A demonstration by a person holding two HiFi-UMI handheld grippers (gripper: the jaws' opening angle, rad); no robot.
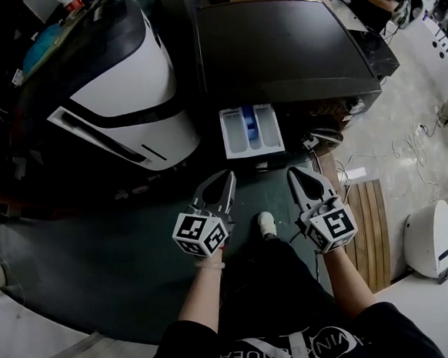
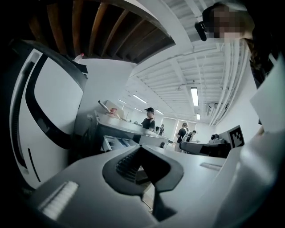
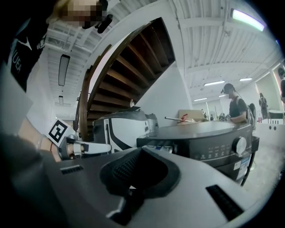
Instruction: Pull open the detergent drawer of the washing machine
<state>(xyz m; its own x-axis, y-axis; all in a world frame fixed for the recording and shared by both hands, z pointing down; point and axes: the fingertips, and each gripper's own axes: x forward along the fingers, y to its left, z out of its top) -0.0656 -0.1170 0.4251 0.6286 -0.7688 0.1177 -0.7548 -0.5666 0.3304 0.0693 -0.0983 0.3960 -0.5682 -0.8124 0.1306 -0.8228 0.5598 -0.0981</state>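
In front of the washing machine (image 1: 283, 46), the detergent drawer (image 1: 251, 131) stands pulled out, compartments showing. Your left claw (image 1: 225, 178) and right claw (image 1: 297, 175) hover just short of it, both pinched together, apparently empty. The pull looks done; you need only back away.

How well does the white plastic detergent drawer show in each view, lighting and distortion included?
Head view: the white plastic detergent drawer is sharp and bright against the dark grey washing machine, surroundings in deep shadow. Left gripper view: fisheye-bent, drawer small and dim beyond the jaws. Right gripper view: drawer only a shadowed sliver, under a glaring ceiling light.
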